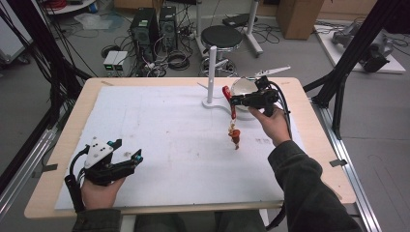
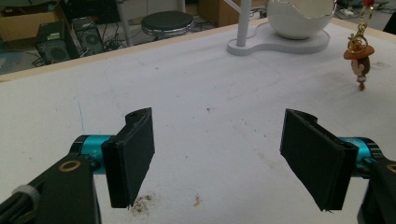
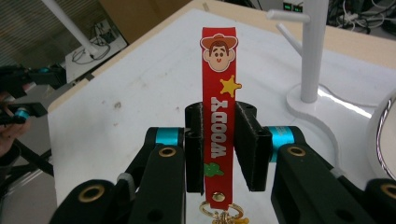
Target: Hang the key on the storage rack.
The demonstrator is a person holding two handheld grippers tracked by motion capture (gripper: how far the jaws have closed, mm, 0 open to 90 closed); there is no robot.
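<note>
- Grippers are numbering two: the left gripper (image 1: pixel 126 155) is resting low over the near left of the table, its jaws standing wide apart with bare mat between them, and the right gripper (image 1: pixel 234 100) is hovering above the far right of the mat.
- One red strap (image 3: pixel 218 121) is sitting pinched flat between the right gripper's closed jaws; it is showing a cartoon cowboy face, a yellow star and the word WOODY, and its free end is sticking up past the jaw tips.
- One gold ring (image 3: pixel 223 213) is hanging at the strap's lower end, and one small cowboy figure (image 1: pixel 235 136) is dangling from it clear above the mat; in the left gripper view the figure (image 2: pixel 357 58) is showing at the far right.
- One white stand (image 1: pixel 212 72) with an upright post and short pegs is standing at the far middle of the mat, just beside the held strap.
- One white bowl-shaped mirror (image 2: pixel 300 16) is sitting on the stand's curved base, and in the high view the right gripper is partly covering it.
- One white mat (image 1: pixel 164 140) is covering most of the wooden table (image 1: pixel 63 140), with small stains and crumbs near the left gripper.
- One black stool (image 1: pixel 221 36), two computer towers (image 1: pixel 145 26) and loose cables are lying on the floor beyond the table.
</note>
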